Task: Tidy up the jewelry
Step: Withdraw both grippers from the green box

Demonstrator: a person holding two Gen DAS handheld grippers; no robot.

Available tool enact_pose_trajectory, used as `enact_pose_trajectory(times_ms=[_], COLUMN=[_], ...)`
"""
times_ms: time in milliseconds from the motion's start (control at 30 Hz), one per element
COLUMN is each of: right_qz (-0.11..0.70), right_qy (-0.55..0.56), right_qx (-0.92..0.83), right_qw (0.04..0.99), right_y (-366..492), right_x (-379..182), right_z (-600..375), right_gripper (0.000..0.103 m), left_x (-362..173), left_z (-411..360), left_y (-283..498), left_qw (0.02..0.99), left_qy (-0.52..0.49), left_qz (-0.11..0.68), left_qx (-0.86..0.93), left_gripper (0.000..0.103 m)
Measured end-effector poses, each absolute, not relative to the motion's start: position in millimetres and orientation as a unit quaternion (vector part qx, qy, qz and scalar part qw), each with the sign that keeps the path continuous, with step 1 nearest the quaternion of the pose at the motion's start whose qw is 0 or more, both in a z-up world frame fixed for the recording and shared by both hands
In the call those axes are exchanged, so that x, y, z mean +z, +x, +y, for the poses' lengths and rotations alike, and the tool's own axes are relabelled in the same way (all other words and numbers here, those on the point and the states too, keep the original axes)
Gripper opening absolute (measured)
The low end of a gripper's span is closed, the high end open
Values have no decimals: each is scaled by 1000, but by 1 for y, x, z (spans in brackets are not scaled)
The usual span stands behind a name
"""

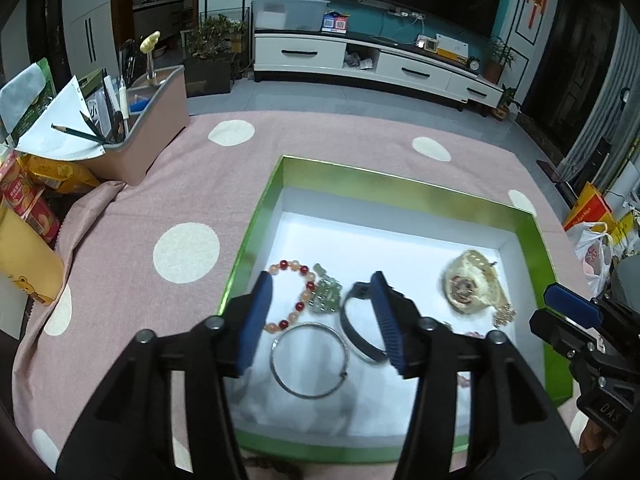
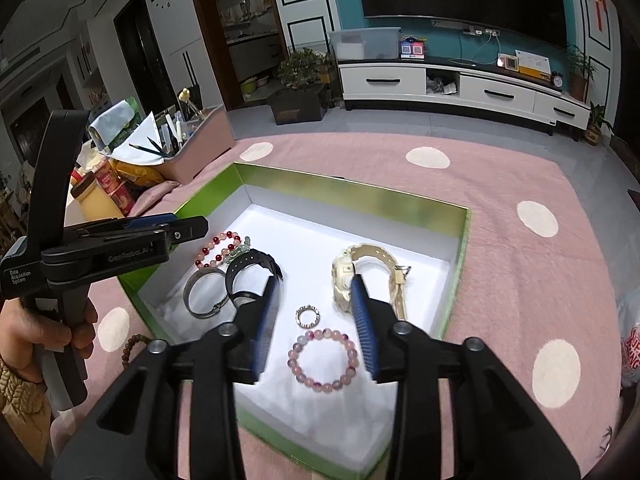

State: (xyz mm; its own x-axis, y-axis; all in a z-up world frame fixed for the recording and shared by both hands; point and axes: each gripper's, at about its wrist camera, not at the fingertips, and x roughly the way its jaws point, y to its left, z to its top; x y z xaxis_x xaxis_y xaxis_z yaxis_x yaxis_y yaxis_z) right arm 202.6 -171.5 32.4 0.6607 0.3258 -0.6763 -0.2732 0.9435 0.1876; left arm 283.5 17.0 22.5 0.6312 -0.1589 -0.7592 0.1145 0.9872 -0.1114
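Note:
A green box (image 1: 256,216) (image 2: 352,188) with white lining sits on a pink dotted cloth. It holds a red-and-orange bead bracelet (image 1: 297,306) (image 2: 218,238), a green jade piece (image 1: 326,296), a silver bangle (image 1: 273,356) (image 2: 187,292), a black band (image 1: 346,324) (image 2: 256,258), a cream watch (image 1: 468,288) (image 2: 344,280), a small ring (image 2: 298,316) and a pink bead bracelet (image 2: 294,348). My left gripper (image 1: 322,278) (image 2: 168,228) hovers open over the bangle and black band, pads touching nothing. My right gripper (image 2: 316,280) (image 1: 560,296) hovers open above the ring and pink bracelet.
A pink organiser bin (image 1: 160,120) with pencils and papers stands at the back left, with snack packets (image 1: 24,196) beside it. A brown bead string (image 2: 130,344) lies on the cloth outside the box's left wall. A person's hand (image 2: 24,340) holds the left gripper's handle.

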Motion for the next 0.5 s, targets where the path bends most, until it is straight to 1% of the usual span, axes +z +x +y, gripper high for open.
enact_pose_trajectory(times_ms=[67, 133, 167, 200, 233, 267, 300, 367, 400, 433, 500], right_qz=[373, 370, 368, 366, 364, 361, 359, 355, 355, 354, 352], right_qy=[39, 42, 44, 46, 49, 53, 56, 67, 71, 76, 81], right_qx=[161, 160, 159, 157, 154, 152, 151, 149, 148, 146, 145], right_qw=[913, 914, 915, 916, 917, 918, 919, 920, 920, 921, 921], right_y=[193, 183, 176, 170, 164, 159, 154, 141, 137, 131, 119], right_x=[35, 36, 37, 38, 39, 40, 41, 43, 43, 43, 44], right_z=[-176, -181, -183, -186, -189, -191, -194, -201, -203, -206, -210], right_gripper=[47, 49, 52, 58, 61, 64, 64, 64, 68, 70, 71], left_x=[28, 33, 36, 39, 41, 44, 45, 48, 48, 49, 50], left_z=[13, 10, 9, 8, 7, 6, 6, 4, 3, 3, 3], left_y=[276, 267, 262, 257, 252, 247, 241, 232, 229, 224, 214], left_qw=[904, 905, 905, 906, 907, 908, 908, 908, 908, 908, 908], left_qy=[-24, -25, -26, -26, -26, -26, -26, -25, -23, -22, -21], left_qz=[419, 416, 415, 412, 409, 407, 406, 406, 407, 408, 408], left_qx=[-81, -87, -90, -92, -94, -96, -97, -97, -97, -97, -94], left_gripper=[68, 72, 82, 87, 88, 92, 100, 101, 101, 101, 101])
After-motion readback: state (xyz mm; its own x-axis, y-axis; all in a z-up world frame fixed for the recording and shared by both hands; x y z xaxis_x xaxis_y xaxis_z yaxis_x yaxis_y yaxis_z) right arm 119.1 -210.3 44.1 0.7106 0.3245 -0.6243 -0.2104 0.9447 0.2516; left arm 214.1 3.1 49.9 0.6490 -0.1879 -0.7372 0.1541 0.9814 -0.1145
